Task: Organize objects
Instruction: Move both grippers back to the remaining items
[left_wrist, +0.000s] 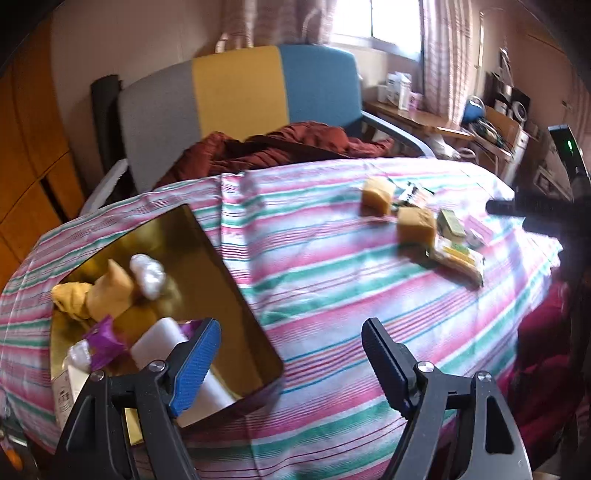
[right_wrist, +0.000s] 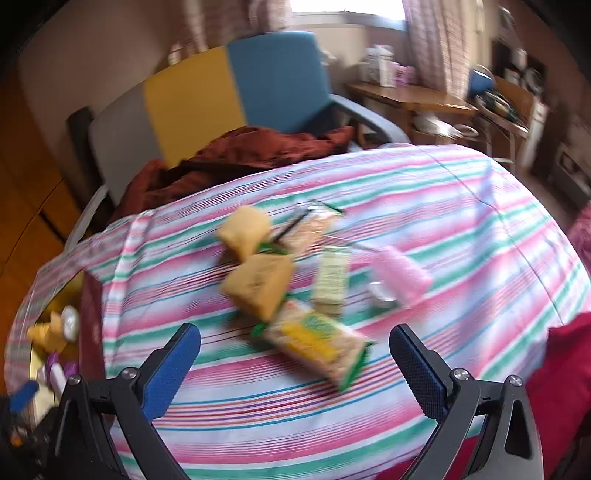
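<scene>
A gold-lined box (left_wrist: 207, 273) sits on the striped cloth at the left and holds several snacks: yellow packets (left_wrist: 107, 291), white pieces and a purple wrapper (left_wrist: 105, 341). My left gripper (left_wrist: 291, 336) is open and empty, with its left finger over the box's near corner. Further right lie loose items: two tan packets (right_wrist: 258, 284), a green-yellow cracker pack (right_wrist: 317, 343), a pale green box (right_wrist: 330, 277) and a pink packet (right_wrist: 402, 275). My right gripper (right_wrist: 295, 345) is open and empty, just above the cracker pack. The right gripper's body shows at the right edge of the left wrist view (left_wrist: 532, 210).
The striped cloth (left_wrist: 332, 295) covers a rounded table. A grey, yellow and blue chair (left_wrist: 236, 96) with a rust-red garment (left_wrist: 280, 147) stands behind it. A cluttered wooden desk (left_wrist: 424, 118) is at the back right. Red fabric (right_wrist: 565, 387) lies at the table's right edge.
</scene>
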